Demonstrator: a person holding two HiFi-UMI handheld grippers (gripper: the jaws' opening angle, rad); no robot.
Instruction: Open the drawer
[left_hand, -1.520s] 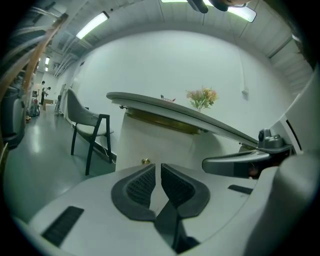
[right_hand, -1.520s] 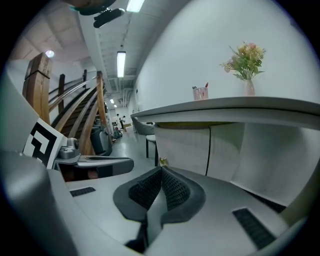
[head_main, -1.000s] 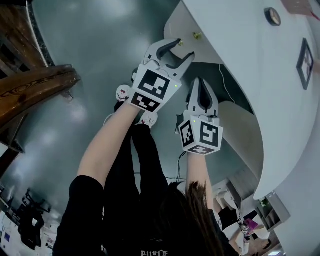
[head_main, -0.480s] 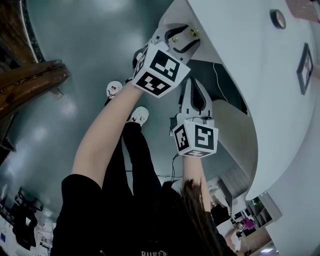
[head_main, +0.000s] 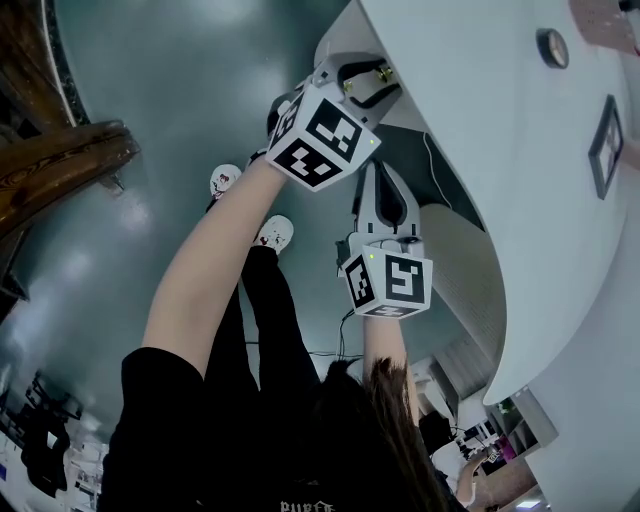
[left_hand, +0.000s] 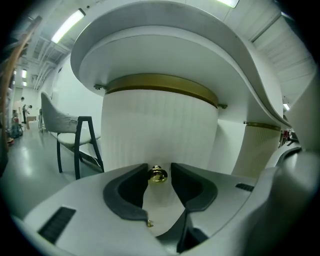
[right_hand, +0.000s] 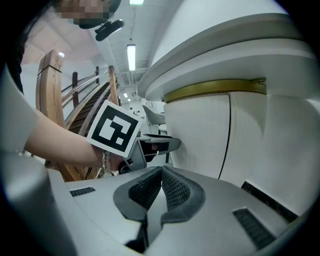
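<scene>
A white curved drawer front (left_hand: 160, 130) sits under a gold band, with a small brass knob (left_hand: 157, 175) on it. My left gripper (left_hand: 159, 169) straddles that knob. Its jaws are closing, and a thin gap still shows beside the right pad (left_hand: 187, 182). In the head view the left gripper (head_main: 360, 82) is up against the white desk (head_main: 480, 120), with two brass knobs (head_main: 383, 72) by its fingers. My right gripper (head_main: 386, 172) hangs just below it, shut and empty; its pads (right_hand: 150, 190) meet at the tips, beside the drawer front (right_hand: 200, 135).
A grey chair with black legs (left_hand: 75, 135) stands left of the desk. Wooden stair railing (head_main: 50, 170) runs along the left. The person's shoes (head_main: 272, 232) stand on the shiny grey floor. A round object (head_main: 550, 47) and a framed item (head_main: 607, 140) lie on the desk top.
The left gripper has moved up and forward to the desk front, and its jaws now straddle a brass knob. The right gripper has barely shifted.
</scene>
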